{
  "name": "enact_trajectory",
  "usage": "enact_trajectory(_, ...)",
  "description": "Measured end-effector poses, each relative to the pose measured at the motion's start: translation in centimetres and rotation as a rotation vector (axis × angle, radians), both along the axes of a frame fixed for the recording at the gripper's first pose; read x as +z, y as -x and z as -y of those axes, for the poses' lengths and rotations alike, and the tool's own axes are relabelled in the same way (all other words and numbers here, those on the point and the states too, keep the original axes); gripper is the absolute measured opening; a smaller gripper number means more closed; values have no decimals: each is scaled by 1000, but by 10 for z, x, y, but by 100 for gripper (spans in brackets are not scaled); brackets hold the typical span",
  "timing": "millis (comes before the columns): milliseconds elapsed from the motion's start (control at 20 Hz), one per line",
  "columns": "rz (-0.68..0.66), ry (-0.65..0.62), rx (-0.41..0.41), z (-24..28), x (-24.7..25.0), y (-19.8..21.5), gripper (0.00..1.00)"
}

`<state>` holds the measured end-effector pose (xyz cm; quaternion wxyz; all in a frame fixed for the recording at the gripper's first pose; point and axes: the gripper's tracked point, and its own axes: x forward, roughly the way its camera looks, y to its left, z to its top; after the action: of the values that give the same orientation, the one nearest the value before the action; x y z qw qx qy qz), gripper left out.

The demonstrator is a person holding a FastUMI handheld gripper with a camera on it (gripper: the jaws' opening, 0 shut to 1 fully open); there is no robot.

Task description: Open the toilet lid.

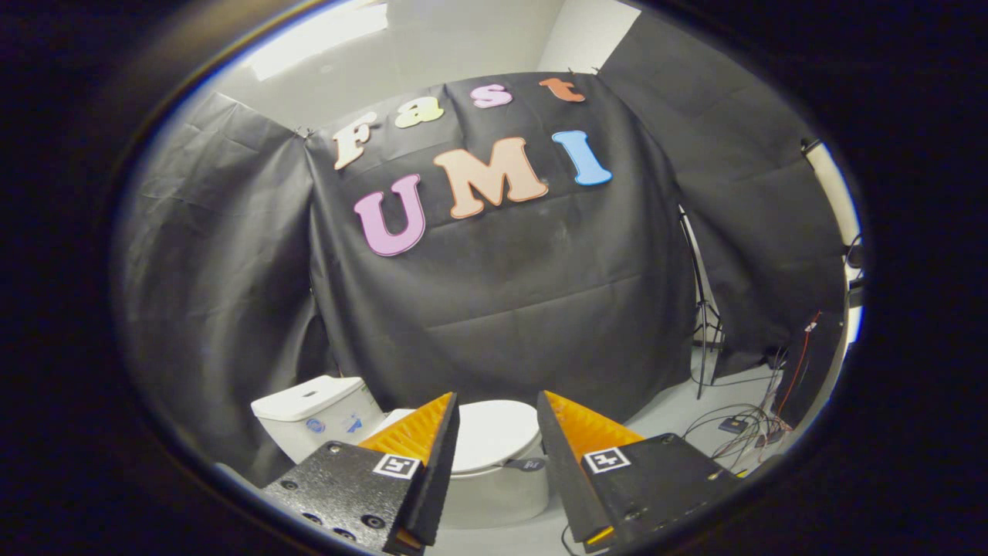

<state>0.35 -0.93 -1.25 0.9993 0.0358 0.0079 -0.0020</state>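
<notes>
Approaching is the step in hand, by my reading: the gripper (498, 409) hangs above and short of the toilet (494, 471), its fingers spread apart with nothing between them, well clear of the porcelain. The toilet lid (494, 432) lies flat and shut on the bowl, a smooth white oval seen in the gap beyond the fingers. A small dark tab (527, 464) sticks out at the lid's front edge, which looks like the natural place to catch. The cistern (312, 413), white and boxy, stands behind the lid, beyond the left finger. The next move likely calls for lowering toward that front edge, getting a finger under the lip or closing on the tab, then swinging the lid up and back toward the cistern.
</notes>
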Motion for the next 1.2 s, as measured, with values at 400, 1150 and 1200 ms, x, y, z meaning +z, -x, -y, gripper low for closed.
enact_trajectory(400, -2, -21, 0, 2, -3, -2, 62)
enact_trajectory(1150, 13, -70, 6, 7, -6, -7, 62)
enact_trajectory(1200, 15, -87, 6, 9, -6, -9, 62)
